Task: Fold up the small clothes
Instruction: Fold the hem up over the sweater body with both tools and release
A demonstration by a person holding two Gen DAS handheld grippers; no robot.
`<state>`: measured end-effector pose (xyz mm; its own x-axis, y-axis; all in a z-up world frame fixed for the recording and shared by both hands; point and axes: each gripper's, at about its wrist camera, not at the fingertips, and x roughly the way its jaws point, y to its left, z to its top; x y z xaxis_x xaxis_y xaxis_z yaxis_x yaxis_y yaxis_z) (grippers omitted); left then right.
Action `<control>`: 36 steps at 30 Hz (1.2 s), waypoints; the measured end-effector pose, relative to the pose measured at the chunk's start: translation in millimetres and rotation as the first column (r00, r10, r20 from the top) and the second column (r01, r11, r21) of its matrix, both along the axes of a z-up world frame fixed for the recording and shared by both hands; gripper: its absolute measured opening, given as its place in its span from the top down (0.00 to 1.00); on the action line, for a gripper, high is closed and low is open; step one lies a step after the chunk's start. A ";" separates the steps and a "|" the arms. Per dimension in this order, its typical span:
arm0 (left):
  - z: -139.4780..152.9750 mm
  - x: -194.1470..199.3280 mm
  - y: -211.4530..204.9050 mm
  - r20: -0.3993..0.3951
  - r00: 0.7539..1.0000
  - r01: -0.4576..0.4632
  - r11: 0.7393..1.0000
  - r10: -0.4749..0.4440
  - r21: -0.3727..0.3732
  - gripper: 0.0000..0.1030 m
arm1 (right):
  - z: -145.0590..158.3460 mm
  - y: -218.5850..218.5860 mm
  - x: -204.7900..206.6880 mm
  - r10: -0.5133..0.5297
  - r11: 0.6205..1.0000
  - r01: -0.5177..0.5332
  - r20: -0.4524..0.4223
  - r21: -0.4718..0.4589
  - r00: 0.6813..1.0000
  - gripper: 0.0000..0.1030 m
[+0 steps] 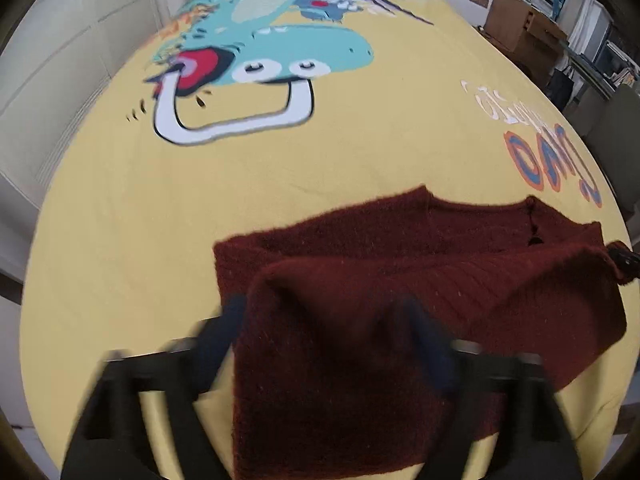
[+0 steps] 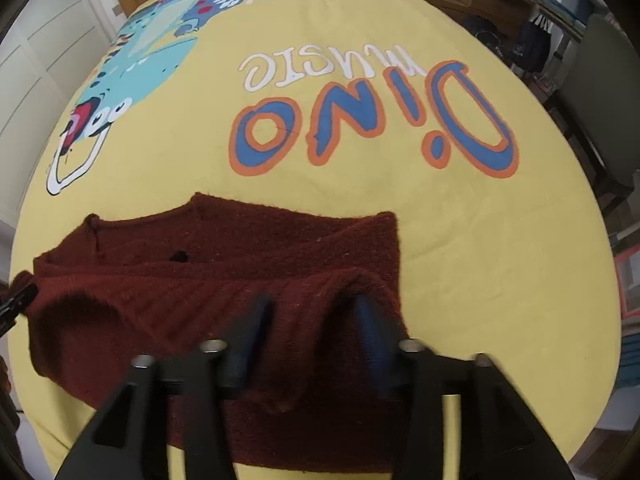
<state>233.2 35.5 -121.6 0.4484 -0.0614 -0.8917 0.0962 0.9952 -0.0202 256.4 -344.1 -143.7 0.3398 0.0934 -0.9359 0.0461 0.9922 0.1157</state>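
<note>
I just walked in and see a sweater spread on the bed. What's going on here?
A person is folding a dark red sweater on a bed with a yellow dinosaur bedspread, holding a gripper in each hand. The near edge is folded up over the rest. Both the left gripper and right gripper stand open over that fold, fingers apart, gripping nothing.
</note>
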 end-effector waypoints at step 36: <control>-69.1 -70.8 -65.5 0.037 0.984 0.176 0.984 -0.175 -0.004 0.01 | -53.0 112.1 -98.1 0.240 0.965 -0.213 0.197 -0.151 0.950 0.00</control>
